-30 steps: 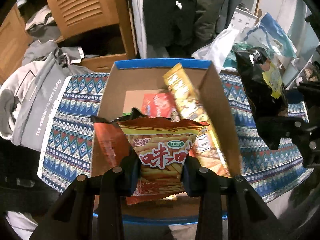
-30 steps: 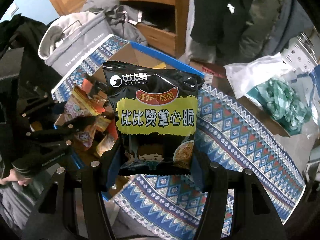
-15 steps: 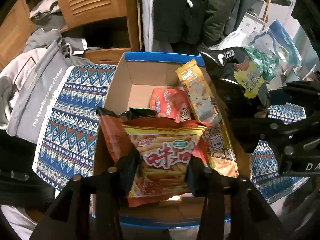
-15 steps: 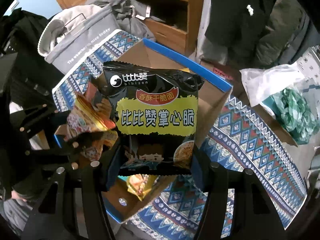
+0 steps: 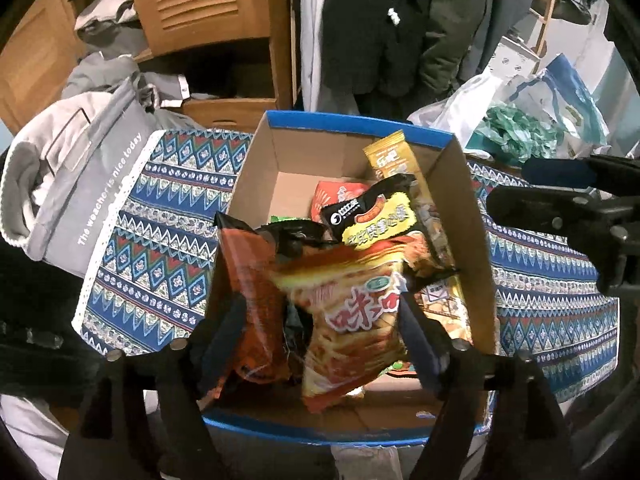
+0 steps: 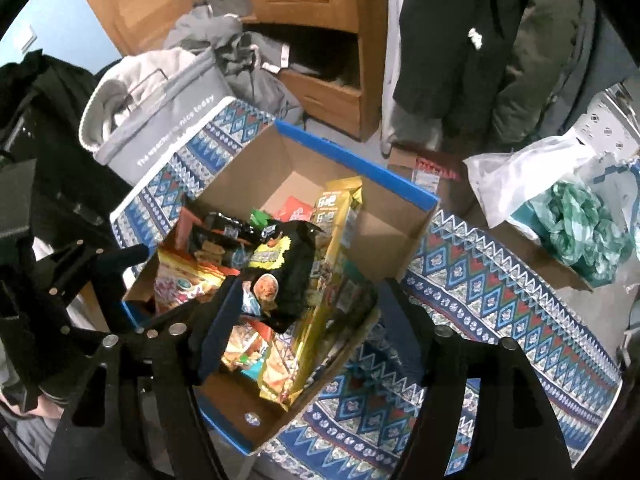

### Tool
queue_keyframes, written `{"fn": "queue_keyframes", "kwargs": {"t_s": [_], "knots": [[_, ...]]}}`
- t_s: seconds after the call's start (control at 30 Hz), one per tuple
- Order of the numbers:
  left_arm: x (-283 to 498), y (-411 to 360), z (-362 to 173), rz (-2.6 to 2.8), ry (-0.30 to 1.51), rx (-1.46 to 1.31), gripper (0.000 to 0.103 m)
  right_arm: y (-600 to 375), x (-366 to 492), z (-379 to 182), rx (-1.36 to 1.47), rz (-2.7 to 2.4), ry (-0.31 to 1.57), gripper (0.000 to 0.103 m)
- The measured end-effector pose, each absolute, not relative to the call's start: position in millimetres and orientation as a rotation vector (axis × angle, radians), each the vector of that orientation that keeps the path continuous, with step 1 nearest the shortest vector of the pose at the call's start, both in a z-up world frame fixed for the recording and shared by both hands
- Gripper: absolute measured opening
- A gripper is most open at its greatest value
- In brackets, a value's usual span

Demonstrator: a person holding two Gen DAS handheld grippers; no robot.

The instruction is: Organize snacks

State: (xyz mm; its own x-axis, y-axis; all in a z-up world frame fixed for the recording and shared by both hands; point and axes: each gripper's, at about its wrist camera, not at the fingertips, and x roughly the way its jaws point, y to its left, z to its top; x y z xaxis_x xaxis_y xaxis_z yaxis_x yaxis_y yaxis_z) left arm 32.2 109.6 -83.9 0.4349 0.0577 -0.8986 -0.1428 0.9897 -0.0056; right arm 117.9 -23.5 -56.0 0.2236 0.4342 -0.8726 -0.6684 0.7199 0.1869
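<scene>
Two grippers hang over the cardboard box [image 5: 256, 184] with jaws just spread and nothing pinched. The left gripper [image 5: 320, 320] has let go of the orange snack bag [image 5: 356, 320], which tilts loose between its fingers; the black snack bag [image 6: 288, 276] has dropped from the right gripper [image 6: 304, 320] into the pile. Propped unevenly, either bag may topple or snag on a withdrawing finger.

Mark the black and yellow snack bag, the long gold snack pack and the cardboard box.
black and yellow snack bag [image 5: 376, 220], left wrist view, on its yellow label.
long gold snack pack [image 6: 340, 216], right wrist view, on its upper printed face.
cardboard box [image 5: 256, 176], left wrist view, on its bare inner left wall.
</scene>
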Motion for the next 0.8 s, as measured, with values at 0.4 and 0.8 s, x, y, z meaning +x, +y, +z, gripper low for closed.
{"fn": "queue_keyframes", "kwargs": {"t_s": [0.4,0.8], "knots": [[21.0,109.1,-50.4,0.140,1.048,-0.080,0.083,-50.0,95.4,-24.8,-0.241,0.738,1.007,0.076],[9.1,108.1,-21.7,0.211,0.953,-0.054,0.086,-80.1,72.0,-1.6,-0.240,0.724,0.894,0.077]]}}
